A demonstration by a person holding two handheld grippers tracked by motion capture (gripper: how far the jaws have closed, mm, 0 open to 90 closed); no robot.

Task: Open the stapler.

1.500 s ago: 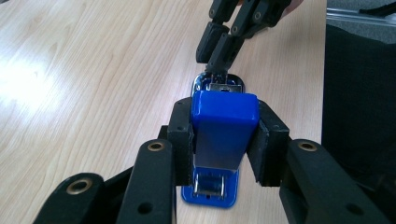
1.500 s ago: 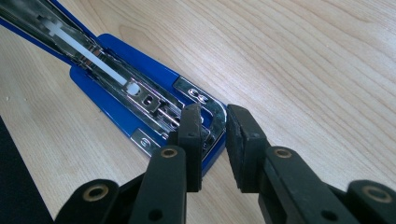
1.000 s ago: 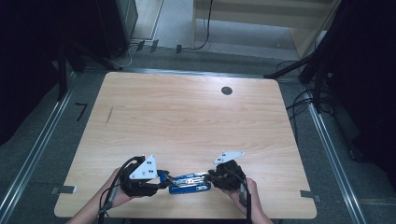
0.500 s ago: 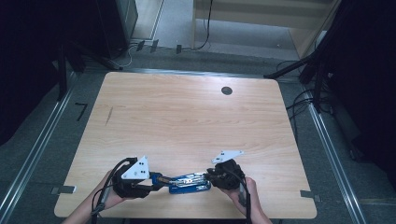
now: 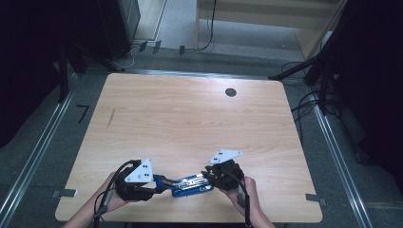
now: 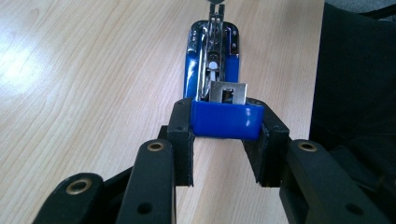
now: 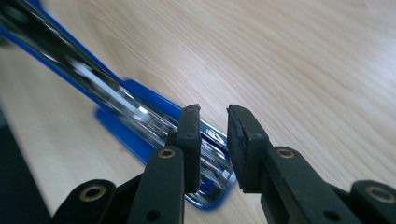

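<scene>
The blue stapler (image 5: 190,184) lies near the front edge of the bench (image 5: 190,118), a little left of the middle of that edge, its length running roughly along the edge. In the left gripper view its top is swung open: the chrome staple rail (image 6: 210,56) lies exposed over the blue base, and the blue rear end (image 6: 226,120) faces the camera. Close in front of it the bench ends; behind it, toward the far side, the pale wood is free all the way back, broken only by a small dark round hole (image 5: 231,92) near the far right corner and a short dark mark (image 5: 110,117) at the left. Grey floor with metal rails (image 5: 33,156) borders both sides, and cables (image 5: 304,102) trail on the right.

The left gripper (image 6: 225,140) clamps the stapler's blue rear end, its pads pressed on either side of it. The right gripper (image 7: 212,144) stands at the stapler's other end with its jaws drawn narrow and a small gap between the pads; the chrome front shows behind and below them, and whether the pads press on any part of it cannot be told. In the high view the two grippers face each other along the stapler, left (image 5: 142,183) and right (image 5: 216,176), each held by a hand at the bench's front edge.
</scene>
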